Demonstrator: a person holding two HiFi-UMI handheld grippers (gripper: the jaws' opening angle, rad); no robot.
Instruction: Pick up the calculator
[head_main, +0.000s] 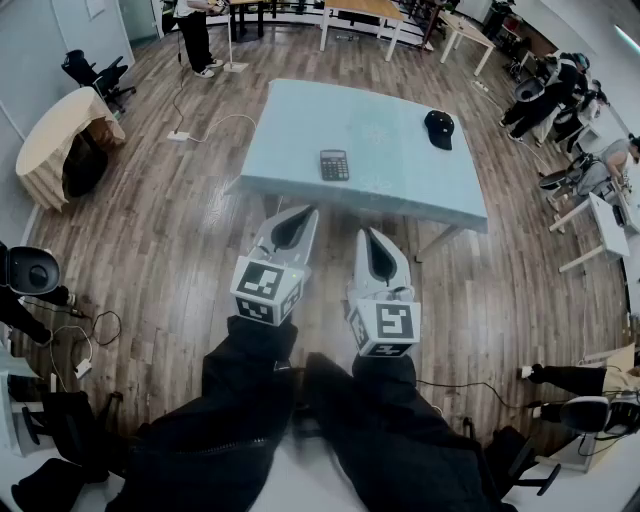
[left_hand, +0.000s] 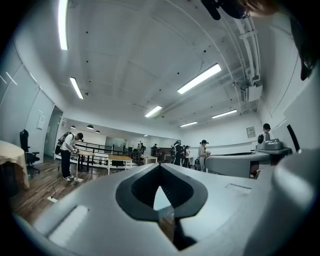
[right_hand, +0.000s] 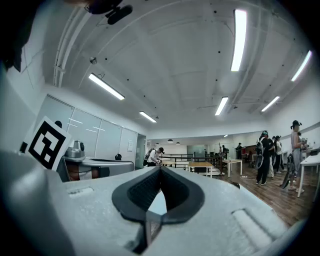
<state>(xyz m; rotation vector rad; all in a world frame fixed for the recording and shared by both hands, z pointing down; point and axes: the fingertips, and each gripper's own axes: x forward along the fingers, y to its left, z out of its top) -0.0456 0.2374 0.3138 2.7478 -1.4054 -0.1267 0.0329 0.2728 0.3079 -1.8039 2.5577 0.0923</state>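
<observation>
At twelve o'clock from the person, on the pale blue table (head_main: 300, 110), the calculator (head_main: 334, 164) lies flat and keys up close to the near edge, well apart from both grippers. A black cap (head_main: 438, 128) sits toward two o'clock from it. The left gripper (head_main: 298, 214) and the right gripper (head_main: 369, 236) are held level, side by side over the wooden floor (head_main: 180, 240), short of the table (a ready stance, I judge, with nothing reached for yet). Each has its jaws brought fully together with nothing between them. The pickup looks not yet begun: one gripper would need to advance and part its jaws enough to span the calculator's flat body.
</observation>
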